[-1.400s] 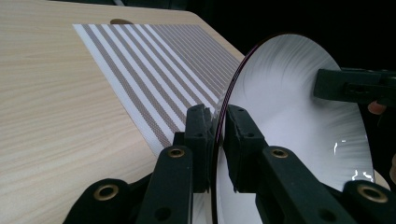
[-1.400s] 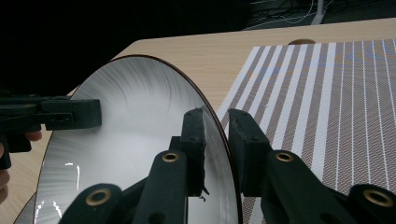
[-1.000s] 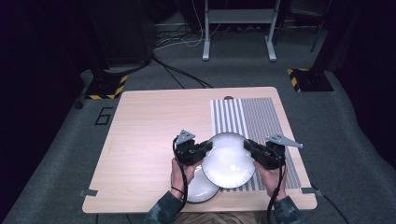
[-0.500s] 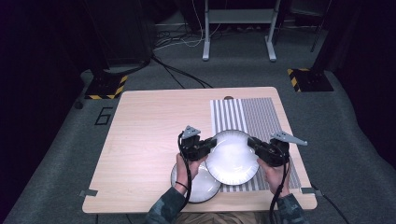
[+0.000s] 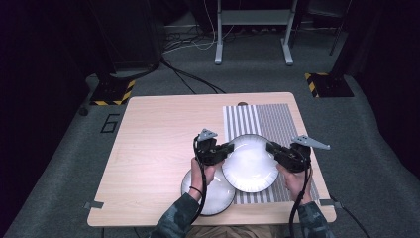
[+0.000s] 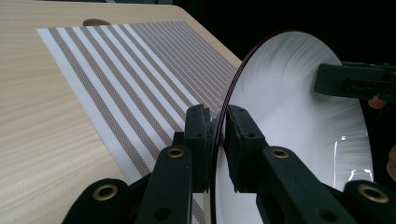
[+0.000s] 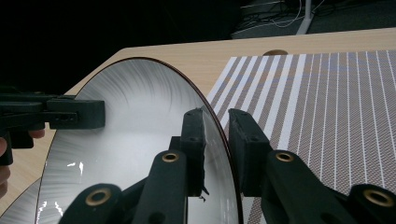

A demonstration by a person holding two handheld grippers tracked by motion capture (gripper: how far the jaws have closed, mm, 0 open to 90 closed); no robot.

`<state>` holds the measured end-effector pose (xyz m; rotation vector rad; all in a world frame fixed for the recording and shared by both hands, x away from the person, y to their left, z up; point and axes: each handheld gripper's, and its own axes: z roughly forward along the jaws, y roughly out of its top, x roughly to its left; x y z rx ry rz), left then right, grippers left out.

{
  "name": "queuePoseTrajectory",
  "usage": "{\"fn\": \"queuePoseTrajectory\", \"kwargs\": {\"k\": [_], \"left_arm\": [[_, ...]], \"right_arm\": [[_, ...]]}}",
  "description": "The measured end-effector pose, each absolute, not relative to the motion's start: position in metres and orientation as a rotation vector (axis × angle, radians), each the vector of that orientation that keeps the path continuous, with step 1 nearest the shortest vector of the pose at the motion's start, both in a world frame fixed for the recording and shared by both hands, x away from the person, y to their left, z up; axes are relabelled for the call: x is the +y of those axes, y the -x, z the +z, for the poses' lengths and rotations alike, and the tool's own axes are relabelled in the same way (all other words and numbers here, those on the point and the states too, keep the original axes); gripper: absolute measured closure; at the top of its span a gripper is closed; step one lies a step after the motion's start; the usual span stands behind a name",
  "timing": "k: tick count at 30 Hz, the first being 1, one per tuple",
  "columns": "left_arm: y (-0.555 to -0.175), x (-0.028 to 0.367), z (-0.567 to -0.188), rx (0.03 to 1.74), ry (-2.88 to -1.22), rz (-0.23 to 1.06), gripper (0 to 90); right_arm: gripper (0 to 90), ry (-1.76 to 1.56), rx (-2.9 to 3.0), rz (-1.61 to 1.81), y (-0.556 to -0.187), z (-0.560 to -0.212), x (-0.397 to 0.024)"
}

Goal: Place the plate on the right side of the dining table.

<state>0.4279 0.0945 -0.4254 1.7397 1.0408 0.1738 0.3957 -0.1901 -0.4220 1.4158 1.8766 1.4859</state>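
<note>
Left gripper: jaws clamped on the plate's rim, one pad each side of the dark edge; right gripper: same, nipped on the opposite rim; two grips across from each other probably so the plate stays level and can't swing, which one pinch on a rim wouldn't manage. Plate is carried between them, over the near part of the striped mat toward the desk's near-right corner; looks lifted, since its left edge overlaps a second plate lying flat by the near edge, w/ the left hand over that one. My guess is the top plate is being taken to the mat, hence the hold out over the stripes; mat lies square to the right edge, as if set as a place for it.

Hard to tell: whether the held plate clears the mat or brushes it; no gap to be seen from the high view. Lower plate partly covered by hand, arm & upper plate. Small brown round thing at the mat's far edge; can't say what it is. Person's sleeves cut off at the bottom; room beyond the desk mostly dark.
</note>
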Motion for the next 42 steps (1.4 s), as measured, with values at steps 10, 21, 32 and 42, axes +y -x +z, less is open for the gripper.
{"fn": "queuePoseTrajectory", "kwargs": {"k": [10,21,32,42], "left_arm": [[-0.438,0.086,-0.421,1.043,-1.751,0.163,79.3],[-0.449,0.080,-0.417,1.046,-1.758,0.152,79.1],[-0.459,0.071,-0.415,1.037,-1.765,0.131,78.9],[-0.466,0.062,-0.410,1.022,-1.776,0.140,79.0]], "right_arm": [[76.4,-1.445,1.872,1.511,-0.404,-0.421,-0.199],[76.4,-1.450,1.871,1.520,-0.414,-0.418,-0.205],[76.0,-1.441,1.860,1.512,-0.420,-0.414,-0.213],[76.1,-1.441,1.848,1.529,-0.426,-0.414,-0.222]]}}
